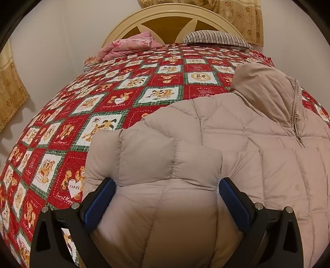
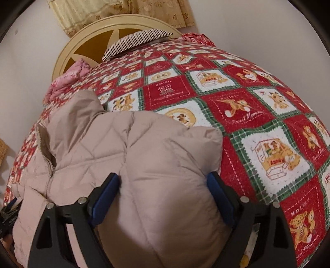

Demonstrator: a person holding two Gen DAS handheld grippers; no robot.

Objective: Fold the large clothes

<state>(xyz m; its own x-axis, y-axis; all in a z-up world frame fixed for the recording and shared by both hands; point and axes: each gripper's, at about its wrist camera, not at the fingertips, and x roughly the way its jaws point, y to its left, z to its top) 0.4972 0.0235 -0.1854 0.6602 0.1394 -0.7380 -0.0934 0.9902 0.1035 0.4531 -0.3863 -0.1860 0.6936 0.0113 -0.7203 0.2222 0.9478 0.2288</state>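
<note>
A beige quilted down jacket (image 1: 247,127) lies on the bed, its hood (image 1: 264,88) pointing toward the headboard and its zipper (image 1: 297,132) facing up. My left gripper (image 1: 167,181) stands wide over a puffy sleeve (image 1: 165,156) folded onto the jacket's body. The padding lies between its blue pads (image 1: 99,204), and the fabric spreads past the left pad. In the right wrist view the jacket (image 2: 92,144) fills the lower left. My right gripper (image 2: 163,176) is open around the other padded sleeve (image 2: 171,165), with a shadowed gap beside its left pad (image 2: 105,198).
The bed is covered by a red, white and green teddy-bear quilt (image 1: 123,96). A pink folded blanket (image 1: 127,46) and a striped pillow (image 1: 218,38) lie by the cream headboard (image 1: 165,12). Beige curtains (image 2: 115,12) hang behind, and walls stand close on both sides.
</note>
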